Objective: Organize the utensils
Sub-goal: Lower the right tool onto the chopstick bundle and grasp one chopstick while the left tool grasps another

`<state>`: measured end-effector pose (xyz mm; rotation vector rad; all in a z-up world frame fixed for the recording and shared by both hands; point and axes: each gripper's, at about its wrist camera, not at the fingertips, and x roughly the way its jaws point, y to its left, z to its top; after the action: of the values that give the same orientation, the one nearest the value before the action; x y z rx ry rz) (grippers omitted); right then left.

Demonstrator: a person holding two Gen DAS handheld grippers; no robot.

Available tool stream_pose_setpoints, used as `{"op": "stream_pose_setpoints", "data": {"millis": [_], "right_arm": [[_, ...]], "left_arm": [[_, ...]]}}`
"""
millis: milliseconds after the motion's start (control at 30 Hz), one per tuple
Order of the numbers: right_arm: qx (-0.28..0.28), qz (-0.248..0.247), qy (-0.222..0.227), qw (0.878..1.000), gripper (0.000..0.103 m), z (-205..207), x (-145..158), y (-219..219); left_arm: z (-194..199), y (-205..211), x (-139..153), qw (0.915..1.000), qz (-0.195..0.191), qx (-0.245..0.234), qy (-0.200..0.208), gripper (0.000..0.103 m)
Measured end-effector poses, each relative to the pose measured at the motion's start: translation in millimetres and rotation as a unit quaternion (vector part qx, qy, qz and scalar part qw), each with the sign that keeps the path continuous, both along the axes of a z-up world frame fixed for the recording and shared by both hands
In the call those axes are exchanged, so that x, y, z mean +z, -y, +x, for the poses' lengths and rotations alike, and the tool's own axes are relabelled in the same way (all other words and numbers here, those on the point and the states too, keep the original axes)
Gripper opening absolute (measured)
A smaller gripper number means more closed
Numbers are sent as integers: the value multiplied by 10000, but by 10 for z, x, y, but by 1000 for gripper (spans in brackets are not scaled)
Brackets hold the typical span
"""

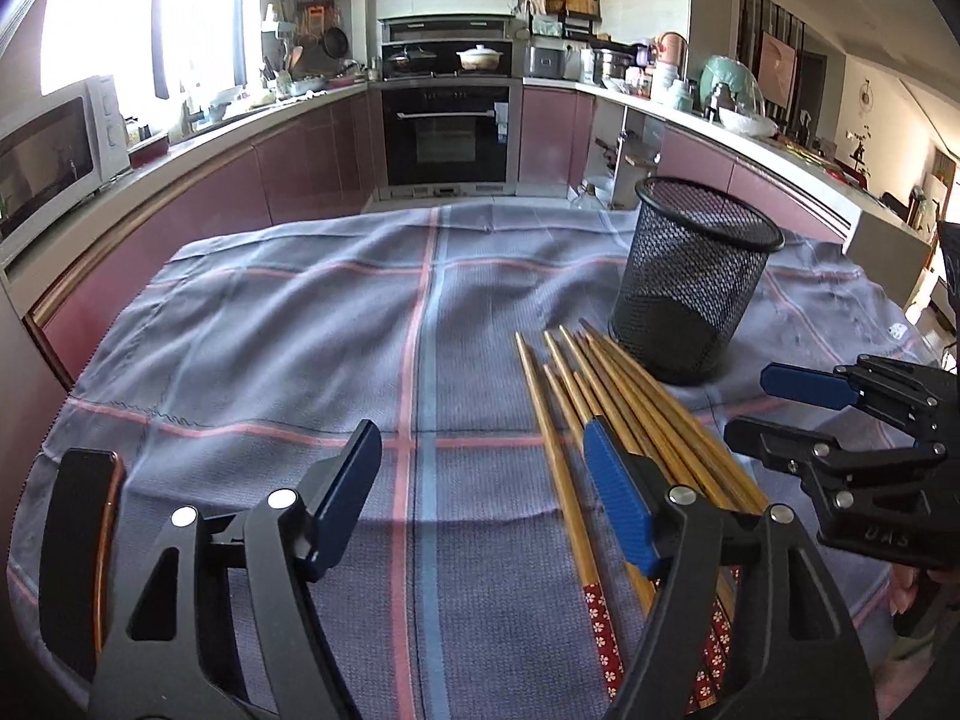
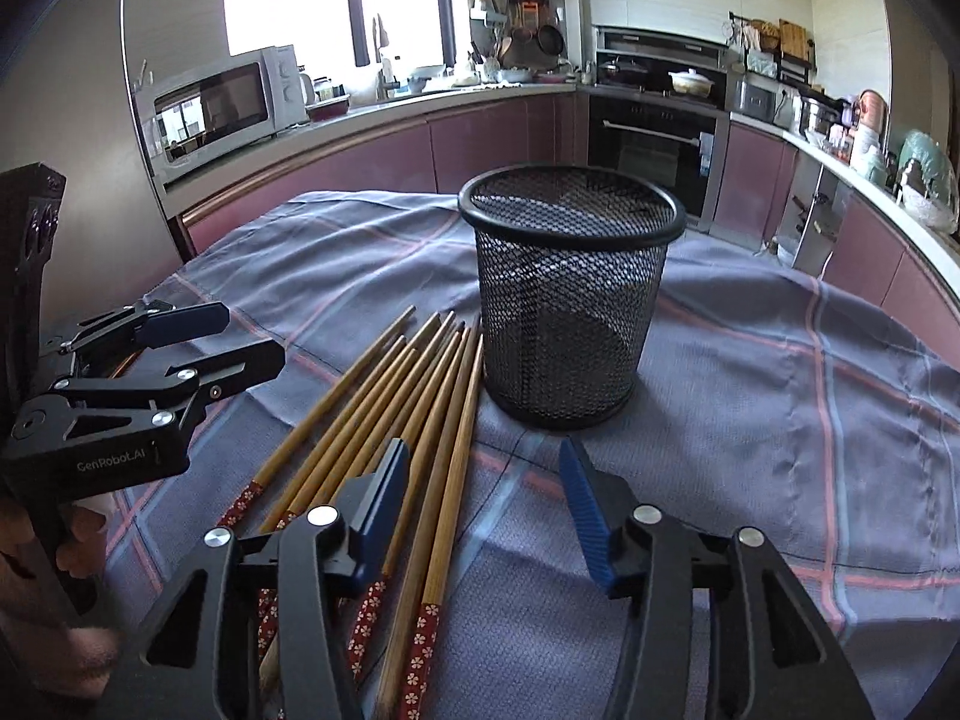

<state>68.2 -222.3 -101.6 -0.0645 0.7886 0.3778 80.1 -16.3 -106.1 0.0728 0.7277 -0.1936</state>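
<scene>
While the bamboo chopsticks (image 2: 384, 414) lie bundled on the checked cloth (image 2: 780, 372) at lower centre, just beside the upright mesh cup (image 2: 567, 294), both left tongs (image 1: 480, 480) and right tongs (image 2: 483, 492) gape, gripping nothing.

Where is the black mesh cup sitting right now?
The black mesh cup stands upright on the checked cloth, just beyond the tips of the chopsticks; centred in the right wrist view, right of centre in the left wrist view.
</scene>
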Motion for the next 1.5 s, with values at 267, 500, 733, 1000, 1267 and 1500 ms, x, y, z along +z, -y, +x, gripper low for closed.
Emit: {"op": "stream_pose_setpoints", "data": {"millis": [267,500,733,1000,1267,1500], "right_arm": [[87,68,-448,9989,29,179,-126,7],[150,-213,-478,9985,26,250,-134,-98],[215,-497,-525,9972,24,318,-179,-207],[308,-376,-592,9971,6,340,-182,-246],[265,-92,-494,9984,5,240,-55,-117],[416,288,-166,9986,5,101,237,17]], "left_arm": [[185,143,-162,9986,-28,-228,-480,61],[300,280,-251,9967,127,-367,-712,47],[360,300,-290,9955,117,-464,-823,37],[393,292,-287,9944,-29,-504,-933,13],[353,209,-248,9946,-251,-329,-955,8],[241,85,17,9954,-527,-397,-700,8]]}}
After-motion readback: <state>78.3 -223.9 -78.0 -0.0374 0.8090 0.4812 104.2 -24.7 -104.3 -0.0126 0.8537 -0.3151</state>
